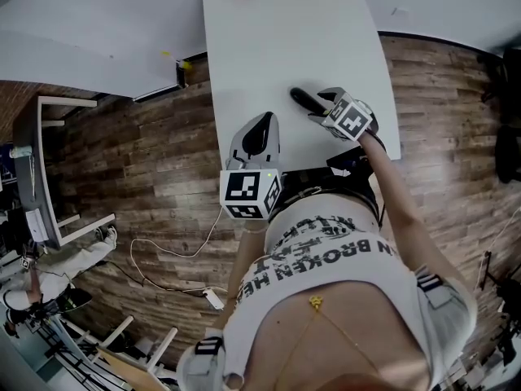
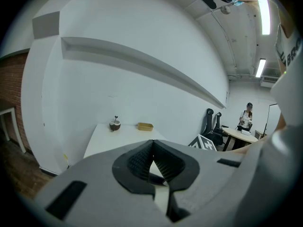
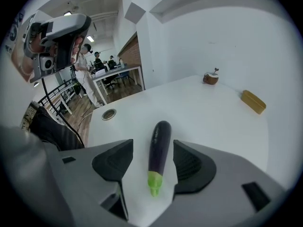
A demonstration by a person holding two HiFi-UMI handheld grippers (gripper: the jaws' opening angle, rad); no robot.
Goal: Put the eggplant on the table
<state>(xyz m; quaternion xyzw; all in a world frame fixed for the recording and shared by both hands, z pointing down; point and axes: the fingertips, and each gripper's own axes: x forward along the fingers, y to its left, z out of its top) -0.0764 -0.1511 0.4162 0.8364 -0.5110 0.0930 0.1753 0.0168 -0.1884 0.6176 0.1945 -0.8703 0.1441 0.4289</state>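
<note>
A dark purple eggplant with a green stem lies flat on the white table, stem end toward the camera in the right gripper view. My right gripper is open around it, with a gap between the eggplant and each pad. From the head view, the eggplant sits near the table's front right, just ahead of the right gripper. My left gripper hovers over the table's front edge, shut with nothing in it; its tips meet.
At the table's far end stand a small round brown bowl and a yellow block. A cable grommet sits in the tabletop to the left. Desks and people fill the room behind. Wooden floor surrounds the table.
</note>
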